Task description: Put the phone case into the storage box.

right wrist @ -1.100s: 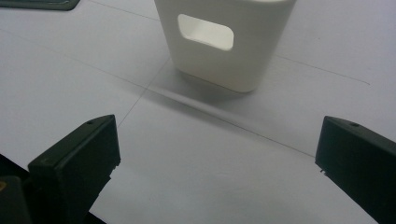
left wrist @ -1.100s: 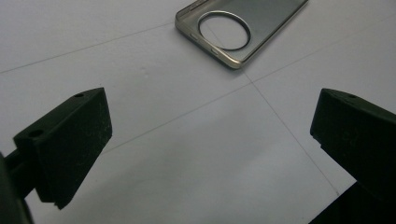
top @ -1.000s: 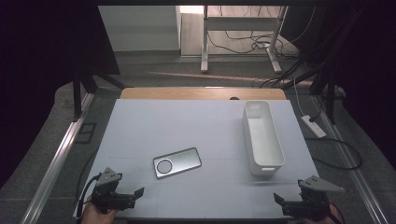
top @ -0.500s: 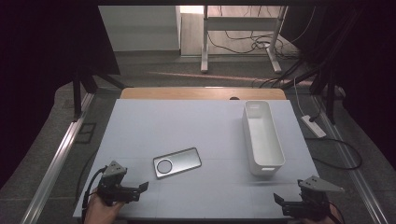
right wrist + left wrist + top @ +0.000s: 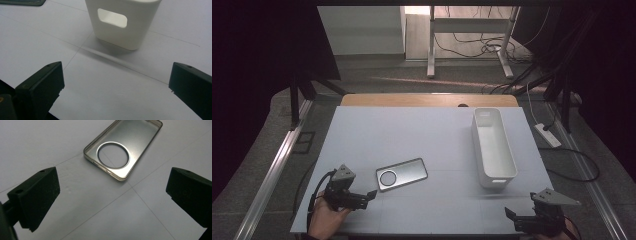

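Left gripper (image 5: 371, 194) sits at the near left part of the desk (image 5: 412, 135), held in a hand (image 5: 324, 216), jaws spread wide with nothing between them. It points toward the phone case (image 5: 401, 174), which lies flat on the desk just ahead of the jaw tips, not touching them. In the left gripper view the phone case (image 5: 122, 147) is a silver, open shell with its hollow side up and a large round cut-out near the end closest to the gripper; bare white desk surface shows through the cut-out. Two small side buttons are visible on its near long edge.

Right gripper (image 5: 512, 216) is at the near right corner of the desk, jaws likewise wide apart and holding nothing. Ahead of it stands a white bin (image 5: 493, 145), long and narrow, upright, open top, its short end facing the gripper. In the right gripper view the white bin (image 5: 125, 22) shows a rounded rectangular handle slot in that end wall; clear gap between the bin and the jaws.

Phone case and bin lie well apart.
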Available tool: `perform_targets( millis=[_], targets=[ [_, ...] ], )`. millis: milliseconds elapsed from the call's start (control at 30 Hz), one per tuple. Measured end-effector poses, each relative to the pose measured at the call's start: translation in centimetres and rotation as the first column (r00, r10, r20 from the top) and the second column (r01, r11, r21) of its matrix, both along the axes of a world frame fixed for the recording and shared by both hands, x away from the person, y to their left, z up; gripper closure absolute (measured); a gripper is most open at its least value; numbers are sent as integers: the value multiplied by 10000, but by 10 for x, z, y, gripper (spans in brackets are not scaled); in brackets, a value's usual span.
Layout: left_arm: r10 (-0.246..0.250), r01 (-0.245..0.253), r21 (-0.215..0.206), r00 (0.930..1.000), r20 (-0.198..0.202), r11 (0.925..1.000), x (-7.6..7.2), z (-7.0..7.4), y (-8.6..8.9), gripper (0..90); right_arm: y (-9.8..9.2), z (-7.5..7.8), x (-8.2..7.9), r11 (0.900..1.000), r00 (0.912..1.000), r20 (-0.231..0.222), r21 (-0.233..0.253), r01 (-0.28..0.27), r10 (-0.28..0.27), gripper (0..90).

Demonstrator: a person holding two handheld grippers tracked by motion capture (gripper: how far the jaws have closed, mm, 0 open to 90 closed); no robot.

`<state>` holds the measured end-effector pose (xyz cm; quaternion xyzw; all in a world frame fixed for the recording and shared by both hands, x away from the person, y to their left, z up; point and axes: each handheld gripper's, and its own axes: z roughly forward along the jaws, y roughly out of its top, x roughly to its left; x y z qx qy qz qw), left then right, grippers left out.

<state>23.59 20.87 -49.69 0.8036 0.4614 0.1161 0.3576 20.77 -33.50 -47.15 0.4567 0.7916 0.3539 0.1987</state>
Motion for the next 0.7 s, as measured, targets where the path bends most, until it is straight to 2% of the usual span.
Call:
perform_targets(
  millis=[700],
  targets=[
    [-776,778,146,9969,-147,9969,36,2,-26,0,0,0,0,10000,10000,7,35,-2,1,0]
  ],
)
